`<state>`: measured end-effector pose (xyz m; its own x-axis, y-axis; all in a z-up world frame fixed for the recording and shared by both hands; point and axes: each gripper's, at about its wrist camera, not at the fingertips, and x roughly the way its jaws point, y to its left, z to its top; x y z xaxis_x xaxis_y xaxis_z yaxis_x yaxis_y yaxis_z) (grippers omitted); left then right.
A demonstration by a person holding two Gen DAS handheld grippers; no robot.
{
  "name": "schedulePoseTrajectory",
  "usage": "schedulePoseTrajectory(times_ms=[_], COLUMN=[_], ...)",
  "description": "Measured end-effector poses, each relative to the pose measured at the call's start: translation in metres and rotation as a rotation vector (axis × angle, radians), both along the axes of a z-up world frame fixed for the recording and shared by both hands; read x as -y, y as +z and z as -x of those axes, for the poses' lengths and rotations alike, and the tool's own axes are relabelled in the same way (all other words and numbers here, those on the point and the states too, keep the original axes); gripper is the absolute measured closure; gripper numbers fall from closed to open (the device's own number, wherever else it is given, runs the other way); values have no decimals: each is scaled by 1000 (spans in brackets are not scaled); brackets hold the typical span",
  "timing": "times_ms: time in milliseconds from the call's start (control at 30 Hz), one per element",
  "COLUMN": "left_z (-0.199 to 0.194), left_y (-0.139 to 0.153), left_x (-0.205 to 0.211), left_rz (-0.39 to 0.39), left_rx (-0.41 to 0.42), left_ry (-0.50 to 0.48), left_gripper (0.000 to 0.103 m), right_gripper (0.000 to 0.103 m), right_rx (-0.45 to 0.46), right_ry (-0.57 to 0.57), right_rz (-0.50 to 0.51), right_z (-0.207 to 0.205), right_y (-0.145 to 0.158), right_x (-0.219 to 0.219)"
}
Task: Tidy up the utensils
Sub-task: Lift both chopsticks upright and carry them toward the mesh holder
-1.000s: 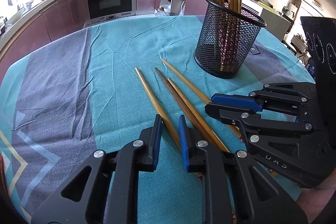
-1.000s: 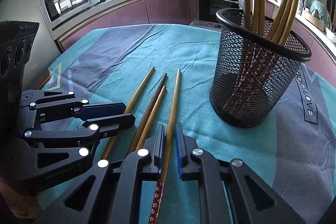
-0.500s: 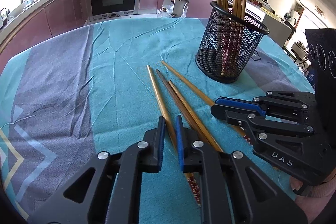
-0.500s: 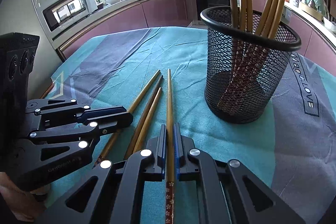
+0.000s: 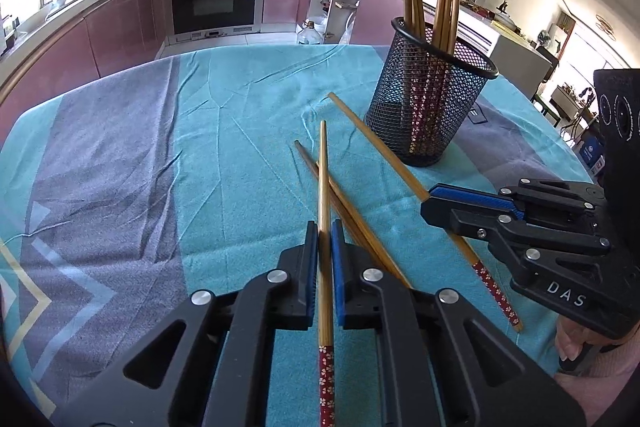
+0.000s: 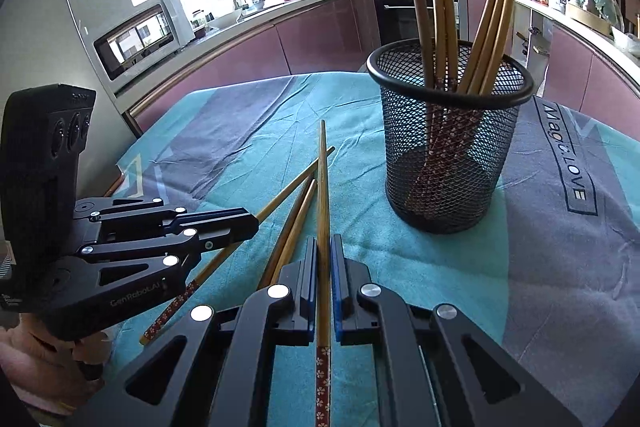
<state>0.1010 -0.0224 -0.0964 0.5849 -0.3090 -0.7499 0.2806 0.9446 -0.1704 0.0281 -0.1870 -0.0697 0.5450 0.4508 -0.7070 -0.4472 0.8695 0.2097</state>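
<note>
On the cloth-covered desk [image 5: 224, 187], each gripper is pinching one chopstick: the left gripper [image 5: 325, 241] holds a chopstick [image 5: 324, 187] by its patterned end, and the right gripper [image 6: 325, 255] holds another chopstick [image 6: 323, 187] the same way. Two loose chopsticks [image 5: 352, 211] lie crossed beneath, beside the mesh holder [image 5: 432, 99], which already stands full of sticks. With such long, thin shafts held near one end, either tip could swing, catch the holder's rim or its crowded contents and slip free.
</note>
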Motion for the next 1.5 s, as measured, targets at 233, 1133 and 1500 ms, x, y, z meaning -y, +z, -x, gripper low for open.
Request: schedulePoseTrajectory(times_ms=[233, 1133, 1500], left_z=[4, 28, 40], left_y=[8, 64, 94], left_x=[-5, -14, -20], left_rz=[16, 140, 207], left_rx=[19, 110, 151], left_ry=[0, -55, -86], left_gripper=[96, 96, 96], right_gripper=[98, 98, 98], right_rx=[10, 138, 184], right_ry=[-4, -29, -54], right_rz=[-20, -115, -153], right_z=[5, 23, 25], right_y=[5, 51, 66], right_x=[7, 29, 42])
